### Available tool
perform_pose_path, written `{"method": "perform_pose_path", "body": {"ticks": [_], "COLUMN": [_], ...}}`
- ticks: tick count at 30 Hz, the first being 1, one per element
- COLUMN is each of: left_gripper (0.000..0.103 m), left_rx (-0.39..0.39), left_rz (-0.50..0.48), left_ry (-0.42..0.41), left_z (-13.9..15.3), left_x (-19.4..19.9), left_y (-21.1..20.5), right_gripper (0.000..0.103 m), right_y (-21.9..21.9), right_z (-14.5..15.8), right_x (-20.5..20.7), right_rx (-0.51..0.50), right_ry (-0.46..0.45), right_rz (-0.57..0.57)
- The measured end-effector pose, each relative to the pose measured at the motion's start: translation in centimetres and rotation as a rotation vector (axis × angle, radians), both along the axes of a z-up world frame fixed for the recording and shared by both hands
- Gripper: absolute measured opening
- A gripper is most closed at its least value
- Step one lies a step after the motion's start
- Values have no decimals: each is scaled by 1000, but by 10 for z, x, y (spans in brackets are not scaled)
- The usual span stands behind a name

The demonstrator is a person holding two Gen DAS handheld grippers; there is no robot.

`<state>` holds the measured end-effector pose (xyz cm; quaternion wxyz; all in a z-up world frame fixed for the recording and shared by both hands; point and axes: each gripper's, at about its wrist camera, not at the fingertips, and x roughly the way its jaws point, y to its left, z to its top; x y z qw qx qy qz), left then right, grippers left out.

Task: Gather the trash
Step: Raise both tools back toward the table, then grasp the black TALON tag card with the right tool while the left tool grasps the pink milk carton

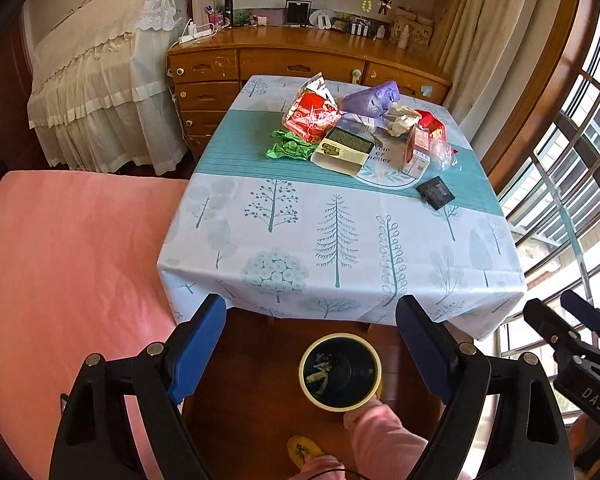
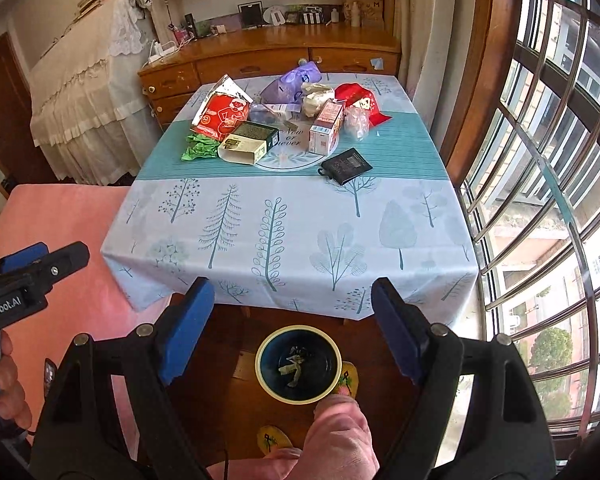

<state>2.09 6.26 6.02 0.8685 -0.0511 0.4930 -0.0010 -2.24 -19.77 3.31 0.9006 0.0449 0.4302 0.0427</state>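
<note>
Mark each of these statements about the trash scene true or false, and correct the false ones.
1. Both grippers have open, empty jaws. True: the left gripper and right gripper hold nothing.
2. The waste bin stands on the table. False: the waste bin is on the wooden floor in front of the table.
3. The bin already holds some scraps. True.
4. The black pouch lies nearer the camera than the rest of the litter. True: the black pouch sits apart, in front of the pile.
5. The green crumpled wrapper is at the window end of the pile. False: the green crumpled wrapper is at the end away from the window.
</note>
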Motion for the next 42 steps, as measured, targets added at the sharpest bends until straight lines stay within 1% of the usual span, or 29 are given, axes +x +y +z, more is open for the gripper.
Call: {"method": "perform_pose_path", "body": {"ticks": [5,10,15,19,24,28,31,33,37,39,42], "left_gripper": [88,88,88,88,88,88,88,88,88,88,88], "left_rx": [4,-9,11,24,23,23,28,32,31,25,23], "left_rz": [-12,-8,-16,-13,-14,0,21,38,88,114,140], "left_ry": [21,44,64,79,104,145,176,192,218,220,230], "left_z": [-13,-26,-39,-48,-59,-75,-88,-94,-107,-112,-118], "left_x": [15,38,72,114,169,210,234,244,260,263,271], "left_y": [-4,-9,-21,-36,-59,-74,-78,-77,-71,-65,-60], "right_gripper": [79,79,79,79,79,79,79,79,79,79,79], "right_y": [0,-4,-18,-32,-56,-82,-93,-97,-103,-103,-101], "right_z": [7,5,-14,-32,-56,-80,-104,-123,-164,-179,-192], "right_x": [8,27,59,99,167,223,262,285,325,340,357], "right_rx": [-19,-22,-3,23,64,127,166,191,283,306,315], "right_ry": [-25,-24,15,58,135,201,270,330,466,504,530], "right_rz": [13,13,9,24,42,15,-1,-22,-102,-144,-191]}}
